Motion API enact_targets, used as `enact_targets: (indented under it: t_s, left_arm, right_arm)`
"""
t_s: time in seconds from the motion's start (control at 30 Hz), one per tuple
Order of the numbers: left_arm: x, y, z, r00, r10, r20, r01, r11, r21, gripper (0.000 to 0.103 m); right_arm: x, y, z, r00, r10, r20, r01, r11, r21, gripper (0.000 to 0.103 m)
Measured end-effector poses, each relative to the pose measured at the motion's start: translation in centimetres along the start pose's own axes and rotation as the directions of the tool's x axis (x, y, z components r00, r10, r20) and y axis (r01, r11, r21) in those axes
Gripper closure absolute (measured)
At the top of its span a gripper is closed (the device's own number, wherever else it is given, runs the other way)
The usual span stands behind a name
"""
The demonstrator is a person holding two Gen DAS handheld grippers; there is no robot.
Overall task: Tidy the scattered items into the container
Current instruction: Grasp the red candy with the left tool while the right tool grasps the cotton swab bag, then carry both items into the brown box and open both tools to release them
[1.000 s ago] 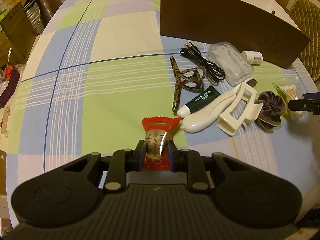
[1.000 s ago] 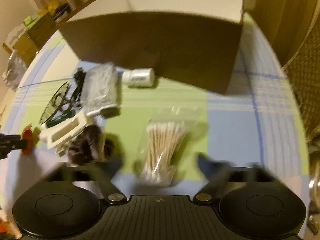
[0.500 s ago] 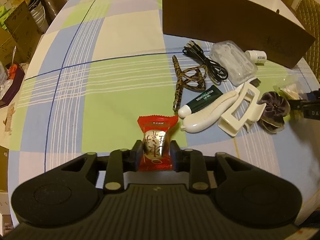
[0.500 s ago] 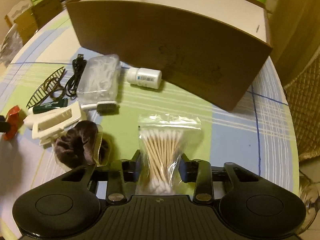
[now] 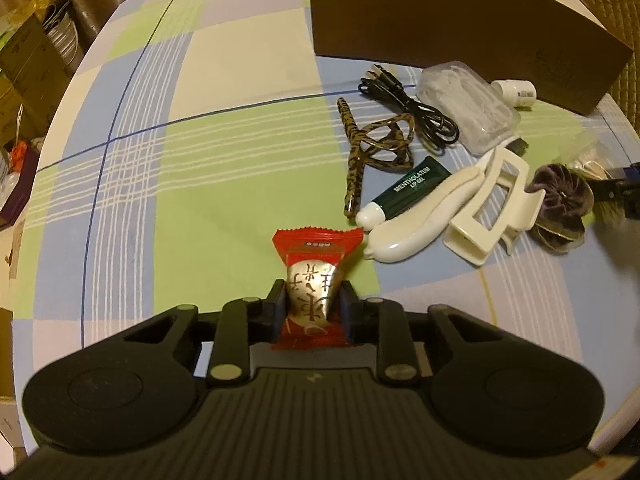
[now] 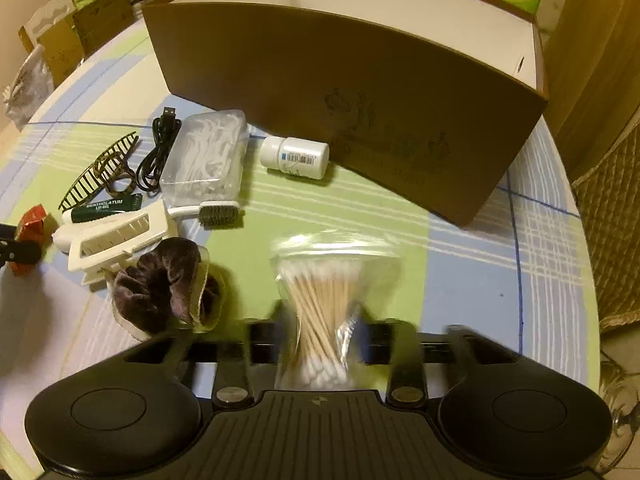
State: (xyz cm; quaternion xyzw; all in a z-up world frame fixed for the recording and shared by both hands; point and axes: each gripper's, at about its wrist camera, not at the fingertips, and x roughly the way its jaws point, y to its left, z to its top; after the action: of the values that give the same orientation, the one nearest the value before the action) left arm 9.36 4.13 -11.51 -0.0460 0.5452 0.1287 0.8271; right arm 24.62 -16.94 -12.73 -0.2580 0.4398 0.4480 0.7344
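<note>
The left gripper [image 5: 313,303] has its fingers clenched on the red candy [image 5: 314,280], low at 6 o'clock in its view. Only the wrapper's waist is pinched, so the slick foil could slide out on the carry.

Toward 2 o'clock from it lies the pile still on the table [image 5: 168,168]: leopard clip [image 5: 362,152], black cable [image 5: 416,116], lip gel [image 5: 404,192], white brush [image 5: 424,216], white claw clip [image 5: 496,208], floss case [image 5: 464,108], pill bottle [image 5: 516,94] and scrunchie [image 5: 560,204]. A low swing could knock any of these, and the bottle would roll.

The right gripper [image 6: 320,340] grasps the bag of swabs [image 6: 320,300] at 6 o'clock. The fingers look blurred, so the grip may not be settled; the loose plastic could slip.

The box [image 6: 360,92] stands at 12 o'clock, its near wall tall. Either load might catch on that rim if lifted too little.
</note>
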Motion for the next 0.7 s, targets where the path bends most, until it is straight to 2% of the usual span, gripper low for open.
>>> enact_targets:
  t_s: [0.23,0.4,0.7]
  left_arm:
    - [-1.6,1.1,0.6,0.999,-0.024,0.028,0.024,0.999,0.024,0.081]
    - [-3.7,1.6,2.0,0.996,-0.055,0.076,0.049,0.996,0.076,0.081]
    - [-5.5,-1.0,7.2,0.970,-0.175,0.170,0.141,0.971,0.195,0.081]
  right_arm:
    - [-1.2,0.8,-1.0,1.000,-0.001,-0.008,0.001,0.998,0.066,0.082]
    - [-3.4,1.7,-1.0,0.999,0.040,0.021,-0.043,0.993,0.110,0.082]
    - [-6.9,2.5,2.6,0.987,0.114,0.117,-0.129,0.983,0.129,0.082]
